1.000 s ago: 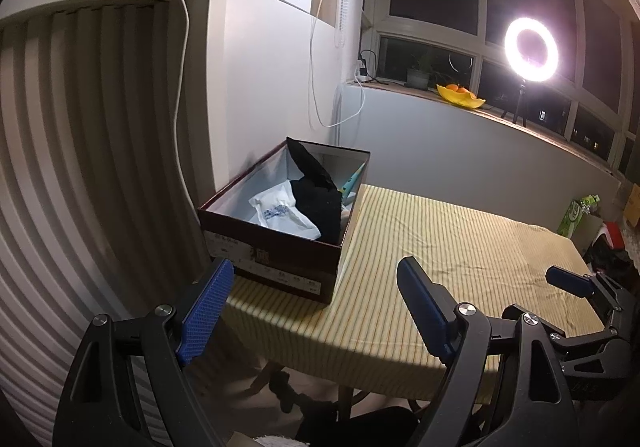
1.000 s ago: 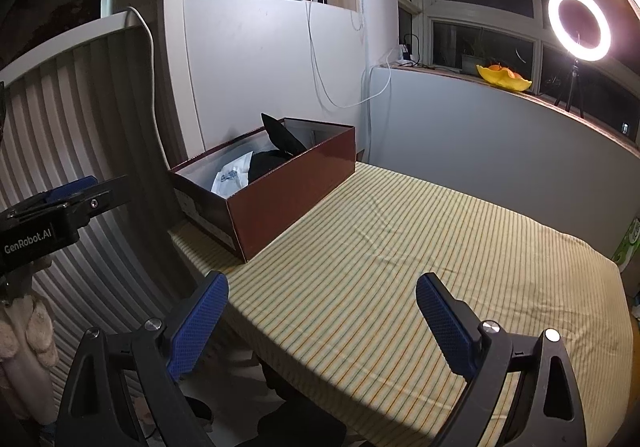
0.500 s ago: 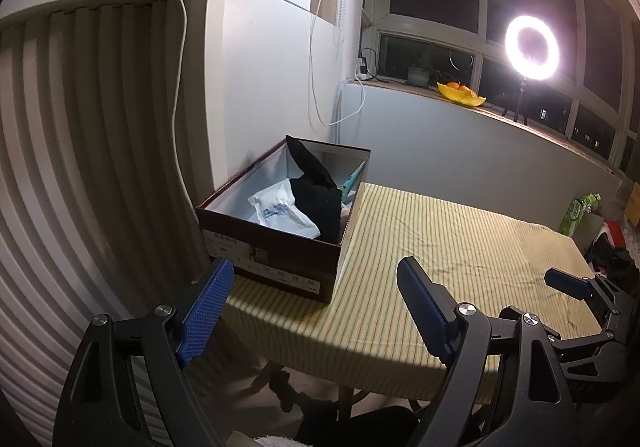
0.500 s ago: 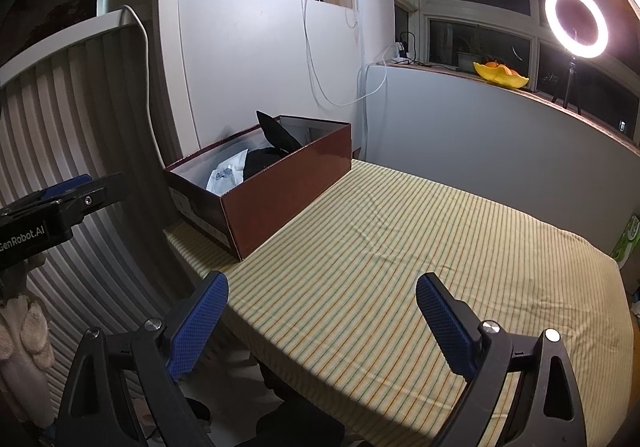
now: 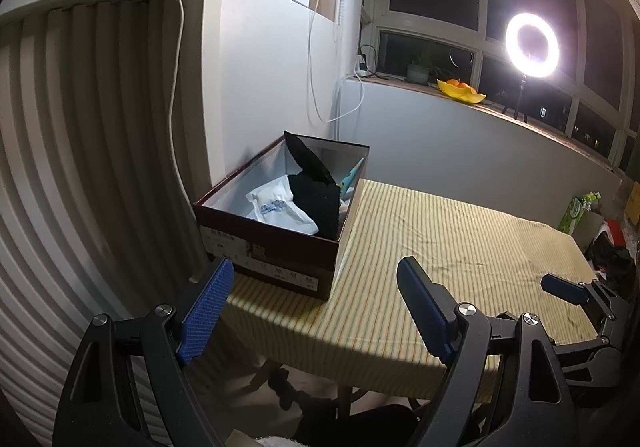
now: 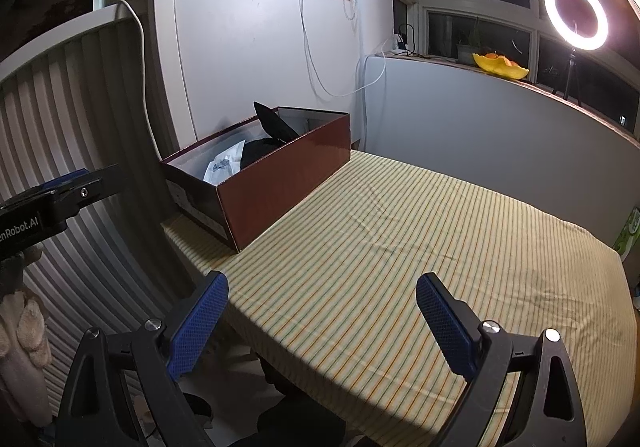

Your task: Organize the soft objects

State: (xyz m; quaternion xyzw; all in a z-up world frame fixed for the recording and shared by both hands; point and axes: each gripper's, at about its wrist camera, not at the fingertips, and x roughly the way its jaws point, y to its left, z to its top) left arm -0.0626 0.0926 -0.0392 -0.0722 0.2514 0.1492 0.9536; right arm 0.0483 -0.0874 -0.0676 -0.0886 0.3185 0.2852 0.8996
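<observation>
At the far left, a ribbed white panel [image 5: 80,167] is seen, with a white cable [image 5: 178,87] draped over its top edge. Beside it, at the left rear corner of the desk [image 5: 460,247], which is covered by a yellow striped cloth, an open dark brown cardboard box [image 5: 276,259] is placed. Inside the box, a white plastic-wrapped soft packet [image 5: 276,207] is lying towards the left, and a black fabric item [image 5: 316,195] is piled just to its right, with one pointed end raised above the rim. A light blue item [image 5: 352,177] is partly visible behind the black fabric, against the right wall of the box; what it is cannot be told.

The left gripper [image 5: 312,307] is held off the near edge of the desk, in front of the box, with its blue textured pads spread wide and nothing between them. The right gripper [image 6: 320,319] is likewise held wide apart and empty, above the near edge of the desk and well to the right of the box. The rest of the striped cloth is shown bare apart from a few creases.

On the windowsill further right, a yellow bowl of orange fruit [image 5: 460,89] is set, and at the far right a lit ring light on a small tripod [image 5: 531,45] is seen against the dark windows.
</observation>
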